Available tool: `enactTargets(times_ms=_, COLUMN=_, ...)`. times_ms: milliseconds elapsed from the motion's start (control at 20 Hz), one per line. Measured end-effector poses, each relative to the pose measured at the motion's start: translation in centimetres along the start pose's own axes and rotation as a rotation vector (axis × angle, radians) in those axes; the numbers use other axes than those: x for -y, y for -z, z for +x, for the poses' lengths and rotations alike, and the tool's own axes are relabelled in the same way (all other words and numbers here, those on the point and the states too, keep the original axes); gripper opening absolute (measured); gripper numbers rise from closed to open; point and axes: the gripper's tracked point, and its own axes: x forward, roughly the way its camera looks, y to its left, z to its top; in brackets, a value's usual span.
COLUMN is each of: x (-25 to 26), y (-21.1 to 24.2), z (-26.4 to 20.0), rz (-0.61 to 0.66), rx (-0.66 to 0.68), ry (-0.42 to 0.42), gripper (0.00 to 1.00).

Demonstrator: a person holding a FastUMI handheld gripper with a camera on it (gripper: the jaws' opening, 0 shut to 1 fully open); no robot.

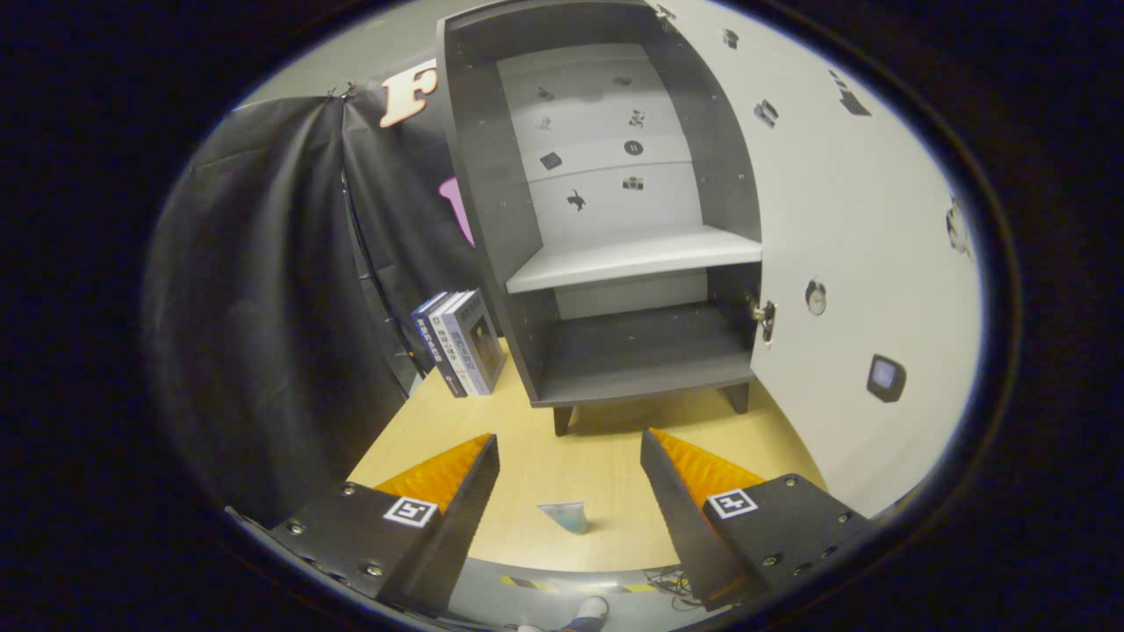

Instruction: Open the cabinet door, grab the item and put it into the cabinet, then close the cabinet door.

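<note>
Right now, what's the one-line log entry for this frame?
cabinet door: open | tongs: open, empty | small item: on table between tongs | cabinet: shelves empty | books: left of cabinet

1. My camera rides on my gripper [569,478] and looks forward along its two spread fingers, which frame the lower part of the view.
2. It faces the open cabinet [615,237] head-on from a raised spot, tilted down toward the table [597,465].
3. The cabinet stands well beyond my fingertips, near enough to show both compartments.
</note>
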Motion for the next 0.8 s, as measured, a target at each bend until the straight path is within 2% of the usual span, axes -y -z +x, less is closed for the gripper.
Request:
enactTargets(times_ms=100, x=0.1, y=2.3, z=2.0, rz=-0.007, rx=-0.041, ry=0.004, gripper=0.99)
enactTargets(times_ms=400, x=0.0, y=8.7, z=6.7, rz=-0.018, rx=-0.145, ry=-0.001, gripper=0.99)
enactTargets(times_ms=800, x=0.2, y=15.8, z=10.1, rz=-0.049, rx=-0.238, ry=0.001, gripper=0.99)
